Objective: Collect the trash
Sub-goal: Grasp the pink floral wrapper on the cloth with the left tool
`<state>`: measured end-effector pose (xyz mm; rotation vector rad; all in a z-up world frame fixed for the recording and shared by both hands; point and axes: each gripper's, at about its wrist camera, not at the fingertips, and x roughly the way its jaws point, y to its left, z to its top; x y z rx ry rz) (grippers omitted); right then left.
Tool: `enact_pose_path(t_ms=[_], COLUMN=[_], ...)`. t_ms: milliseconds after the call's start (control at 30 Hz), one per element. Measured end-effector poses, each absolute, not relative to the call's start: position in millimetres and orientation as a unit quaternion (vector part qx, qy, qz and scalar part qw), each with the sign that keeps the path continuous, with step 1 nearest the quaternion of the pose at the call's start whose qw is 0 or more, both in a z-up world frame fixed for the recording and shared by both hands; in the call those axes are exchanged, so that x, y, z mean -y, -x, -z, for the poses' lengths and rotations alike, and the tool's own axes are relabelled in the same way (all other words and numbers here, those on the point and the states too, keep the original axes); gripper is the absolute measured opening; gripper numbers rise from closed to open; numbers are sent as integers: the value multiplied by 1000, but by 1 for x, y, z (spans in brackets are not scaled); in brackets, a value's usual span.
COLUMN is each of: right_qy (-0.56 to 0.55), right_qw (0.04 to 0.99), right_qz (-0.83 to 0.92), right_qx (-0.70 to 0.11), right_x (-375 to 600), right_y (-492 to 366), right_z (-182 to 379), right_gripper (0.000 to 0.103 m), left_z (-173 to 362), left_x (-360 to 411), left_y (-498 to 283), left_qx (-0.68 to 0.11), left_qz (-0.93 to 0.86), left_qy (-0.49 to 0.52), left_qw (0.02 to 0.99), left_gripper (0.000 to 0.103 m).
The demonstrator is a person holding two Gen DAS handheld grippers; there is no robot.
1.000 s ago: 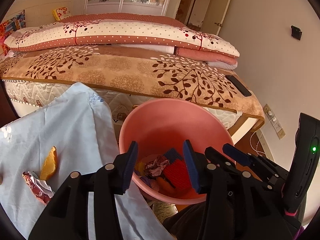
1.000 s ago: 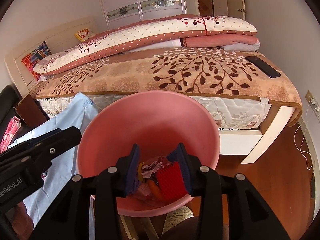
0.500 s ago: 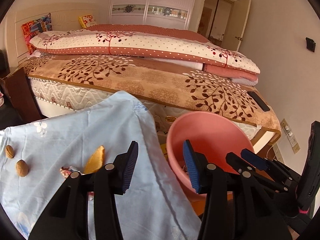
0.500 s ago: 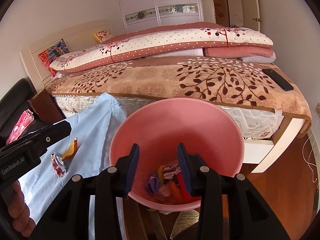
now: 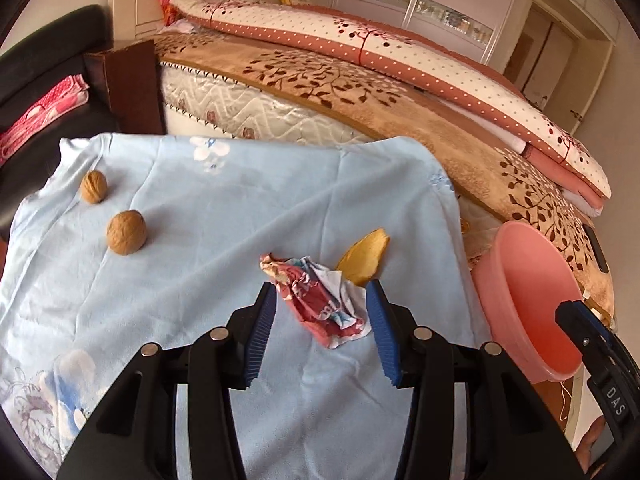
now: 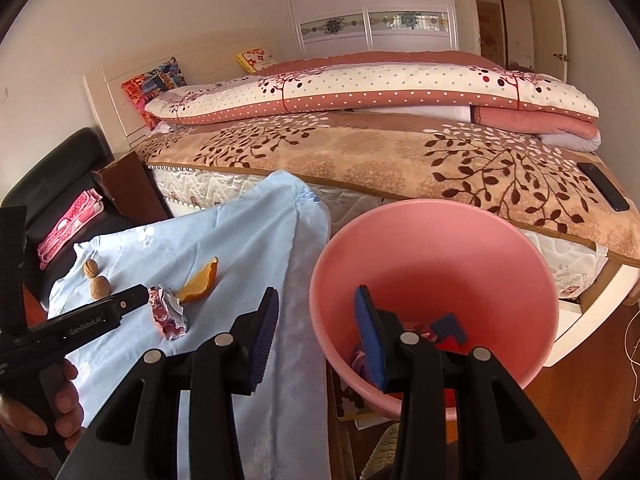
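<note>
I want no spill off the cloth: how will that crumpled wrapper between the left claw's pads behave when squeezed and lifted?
The crumpled wrapper looks thin and creased, so it will probably crush flat rather than resist. It seems light, likely lifting easily. Its loose white corner may flop or brush the orange peel lying right beside it. The left claw is open around it.

1. Right claw (image 6: 316, 328): jaws apart, nothing between, straddling the pink bin (image 6: 436, 240) rim.
2. Left claw (image 6: 136, 300) tip beside crumpled wrapper (image 6: 168, 312) on blue-clothed table (image 6: 240, 240).
3. Orange peel (image 6: 200, 280), two walnuts (image 6: 96, 278) nearby.
</note>
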<state>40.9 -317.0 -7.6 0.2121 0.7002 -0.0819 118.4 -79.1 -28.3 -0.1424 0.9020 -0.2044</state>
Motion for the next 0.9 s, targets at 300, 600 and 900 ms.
enact_pose_path(t_ms=[300,600,900], right_qy=[-83,-71,-53], right_qw=[933,929,925], right_qz=[5,-13,-25], right_qx=[-351,-362,-376], right_x=[291,272,254], right_y=[-51,-65,-78], right_z=[9,15,22], right_gripper=[39,39,39], left_z=[60,62,52], left_x=[82,87,74], left_y=[-135,-139,-134], left_qx=[-469,-471,-453], left_qz=[69,78,69], left_qy=[69,81,80], left_qw=[878,875,885], left_gripper=[47,31,10])
